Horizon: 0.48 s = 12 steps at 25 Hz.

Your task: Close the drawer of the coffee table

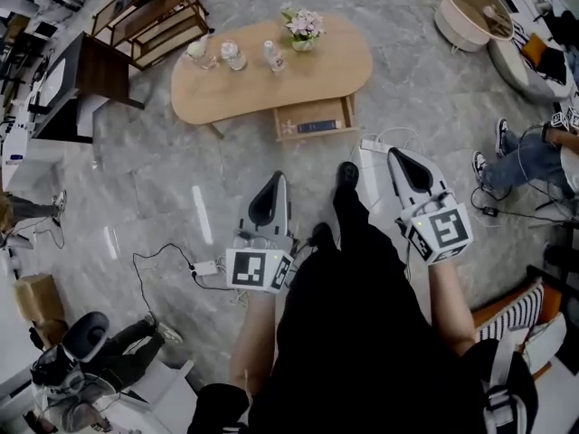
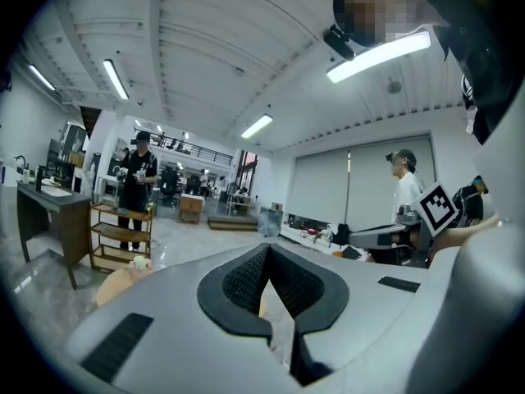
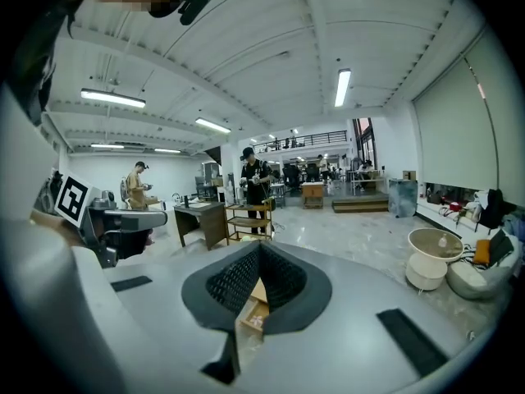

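Observation:
The oval wooden coffee table [image 1: 271,75] stands ahead on the grey floor. Its drawer [image 1: 313,118] is pulled out toward me, with a dark blue book lying in it. Both grippers hang in the air short of the table, touching nothing. My left gripper [image 1: 278,177] is shut and empty, below and left of the drawer. My right gripper [image 1: 395,153] is also shut and empty, to the drawer's right. In the right gripper view the open drawer [image 3: 251,313] shows through the gap below the closed jaws [image 3: 260,251]. The left gripper [image 2: 267,250] view catches the table's edge [image 2: 121,282].
A flower pot [image 1: 303,28] and glass items [image 1: 232,53] sit on the tabletop. A wooden shelf [image 1: 152,14] and a dark desk [image 1: 89,70] stand at the left, a round white basket [image 1: 470,9] at the right. Cables and a power strip [image 1: 205,268] lie on the floor. A seated person [image 1: 529,156] is at the right.

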Tool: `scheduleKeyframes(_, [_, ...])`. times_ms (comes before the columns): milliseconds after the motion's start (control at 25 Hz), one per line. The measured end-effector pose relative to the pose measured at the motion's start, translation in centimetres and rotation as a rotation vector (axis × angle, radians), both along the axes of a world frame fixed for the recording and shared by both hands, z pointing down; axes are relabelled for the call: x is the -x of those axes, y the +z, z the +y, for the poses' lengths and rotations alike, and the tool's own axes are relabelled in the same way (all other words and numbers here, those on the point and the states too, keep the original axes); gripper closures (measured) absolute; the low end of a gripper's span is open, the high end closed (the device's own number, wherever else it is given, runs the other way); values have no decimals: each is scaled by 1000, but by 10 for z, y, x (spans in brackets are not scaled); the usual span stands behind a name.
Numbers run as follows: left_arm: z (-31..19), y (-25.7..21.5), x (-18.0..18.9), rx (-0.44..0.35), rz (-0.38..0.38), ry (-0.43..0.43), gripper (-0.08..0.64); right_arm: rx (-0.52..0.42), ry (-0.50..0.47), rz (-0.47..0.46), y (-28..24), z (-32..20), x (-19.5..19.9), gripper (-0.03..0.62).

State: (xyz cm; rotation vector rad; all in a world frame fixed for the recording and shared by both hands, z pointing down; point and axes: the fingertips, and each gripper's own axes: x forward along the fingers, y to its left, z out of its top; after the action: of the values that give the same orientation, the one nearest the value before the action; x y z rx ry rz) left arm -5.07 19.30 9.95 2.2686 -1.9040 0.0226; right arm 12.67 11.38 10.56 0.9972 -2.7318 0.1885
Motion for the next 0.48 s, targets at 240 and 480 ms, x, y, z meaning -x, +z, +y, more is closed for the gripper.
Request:
scheduleKeyframes(240, [68,0,-4,10,14,28,546,13,24,-8,-9,75,-14,581])
scheduleKeyframes(480, [93,-16,-9,1,17,47,546,13,25,-10,-17,114,-26,580])
